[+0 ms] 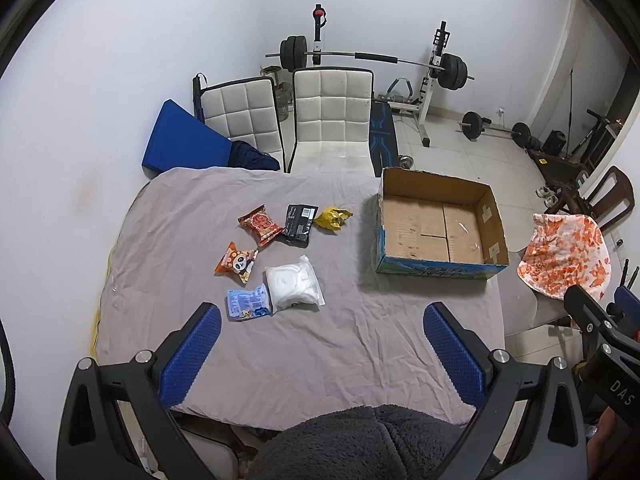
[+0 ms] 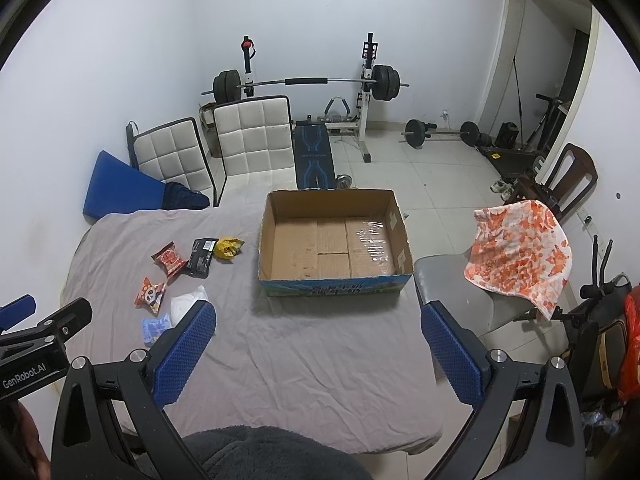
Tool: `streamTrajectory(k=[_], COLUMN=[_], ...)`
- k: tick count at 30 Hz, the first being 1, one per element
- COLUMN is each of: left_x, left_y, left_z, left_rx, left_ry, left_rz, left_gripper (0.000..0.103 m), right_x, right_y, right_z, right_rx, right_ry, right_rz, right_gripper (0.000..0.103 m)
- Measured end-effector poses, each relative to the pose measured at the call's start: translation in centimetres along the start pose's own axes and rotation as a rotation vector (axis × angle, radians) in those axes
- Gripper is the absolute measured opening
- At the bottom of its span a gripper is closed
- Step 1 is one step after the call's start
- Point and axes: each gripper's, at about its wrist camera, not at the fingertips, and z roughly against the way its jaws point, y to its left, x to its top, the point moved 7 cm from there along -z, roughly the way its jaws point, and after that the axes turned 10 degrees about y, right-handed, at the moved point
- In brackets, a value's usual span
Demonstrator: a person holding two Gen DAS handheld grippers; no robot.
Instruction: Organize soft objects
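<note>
Several soft packets lie on the grey cloth-covered table [image 1: 280, 352]: a red packet [image 1: 261, 225], a black packet [image 1: 299, 225], a yellow packet [image 1: 333, 217], an orange panda packet [image 1: 237, 265], a white pouch [image 1: 294, 288] and a light blue packet [image 1: 249, 302]. An empty cardboard box [image 1: 440, 188] stands on the table to their right; it also shows in the right wrist view [image 2: 276, 224]. My left gripper [image 1: 322, 350] is open and empty, above the near table edge. My right gripper [image 2: 318, 350] is open and empty, in front of the box.
Two white padded chairs [image 1: 332, 112] and a blue pad [image 1: 184, 140] stand behind the table. A grey chair with an orange-white towel [image 2: 520, 256] stands to the right. A barbell rack [image 2: 308, 80] and weights are on the tiled floor beyond.
</note>
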Motion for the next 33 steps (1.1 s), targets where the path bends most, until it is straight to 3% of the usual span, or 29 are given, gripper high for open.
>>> streamTrajectory(k=[22,26,29,33], left_x=[0.3,1.1,1.6,1.3], left_y=[0.9,3.8,7.4,12.8], left_z=[-2.2,-4.2,-5.9,-10.0], left_rx=[-0.033,-0.045,-0.011,-0.001], left_ry=[0.042,0.052,0.057,0.119], left_rz=[0.036,0.112,0.187,0.285], left_gripper=[0.103,0.103,0.103,0.103], right_x=[0.7,1.2,1.7,2.4], right_y=[0.3,1.5,2.8,6.5], right_z=[-1.1,-3.8,-6.8,-12.2], right_rx=[0.016,0.055,0.085,0.128], right_ry=[0.012,0.055,0.110,0.199], right_rz=[-0.006,-0.004,0.008,0.071], right_gripper=[0.103,0.103,0.103,0.103])
